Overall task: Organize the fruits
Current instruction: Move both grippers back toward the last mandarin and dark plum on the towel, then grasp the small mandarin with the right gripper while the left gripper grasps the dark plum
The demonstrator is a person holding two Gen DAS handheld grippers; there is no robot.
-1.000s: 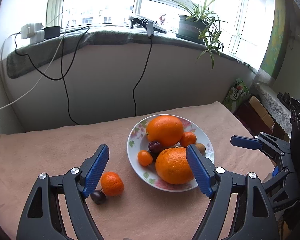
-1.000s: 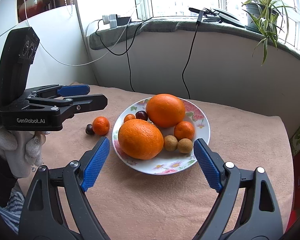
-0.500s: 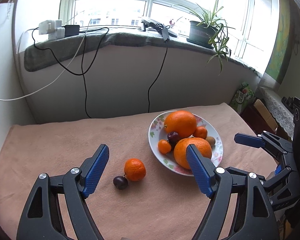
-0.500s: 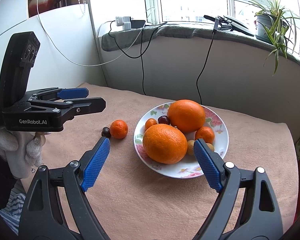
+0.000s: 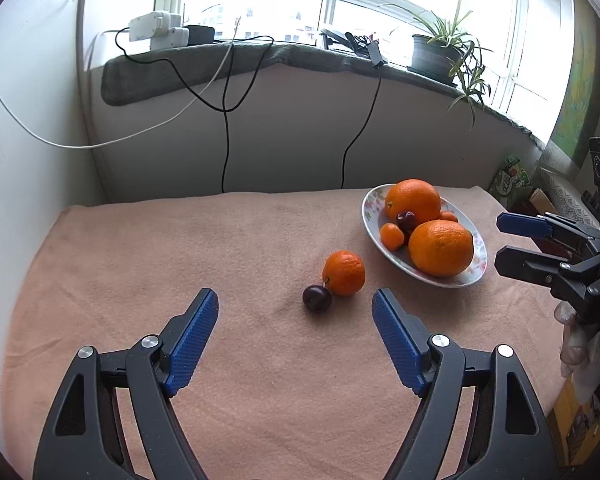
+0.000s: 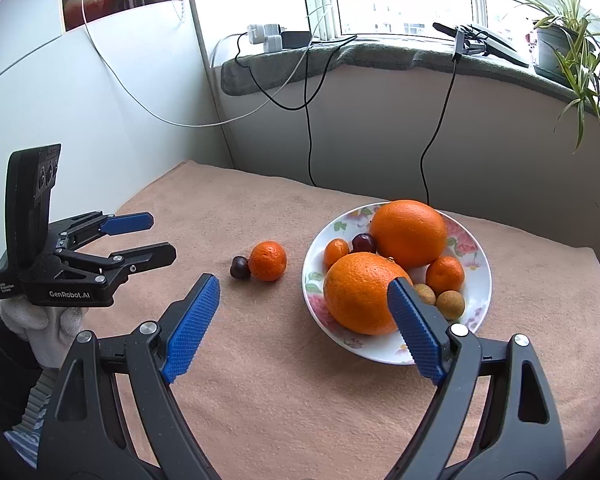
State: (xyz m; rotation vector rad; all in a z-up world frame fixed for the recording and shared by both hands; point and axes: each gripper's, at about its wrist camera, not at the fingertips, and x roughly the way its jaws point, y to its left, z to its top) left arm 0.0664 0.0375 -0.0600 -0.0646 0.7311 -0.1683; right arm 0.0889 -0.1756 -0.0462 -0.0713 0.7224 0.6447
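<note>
- We see the left hand-held gripper (image 5: pixel 295 308) spread wide over the pink-covered surface (image 5: pixel 180 248), with nothing between its blue pads (image 5: pixel 192 340).
- The right hand-held gripper (image 6: pixel 304 300) likewise stands wide open and holds nothing; its right pad overlaps the near orange only in the picture.
- A mandarin (image 5: pixel 343 267) lies on the surface with a dark cherry (image 5: pixel 317 298) touching its near-left side; both sit just left of the plate, slightly beyond the left gripper's fingertips.
- The flowered plate (image 6: pixel 482 280) holds two large oranges (image 6: pixel 408 233), three smaller mandarins (image 6: pixel 445 275), a second cherry (image 6: pixel 364 243) and two brown longans (image 6: pixel 450 304).
- We note a gloved hand (image 6: pixel 40 320) under the left gripper, at the left of the right wrist view.
- At the far side, a windowsill (image 5: pixel 220 60) carries chargers, hanging cables and a potted plant (image 5: pixel 436 58).
</note>
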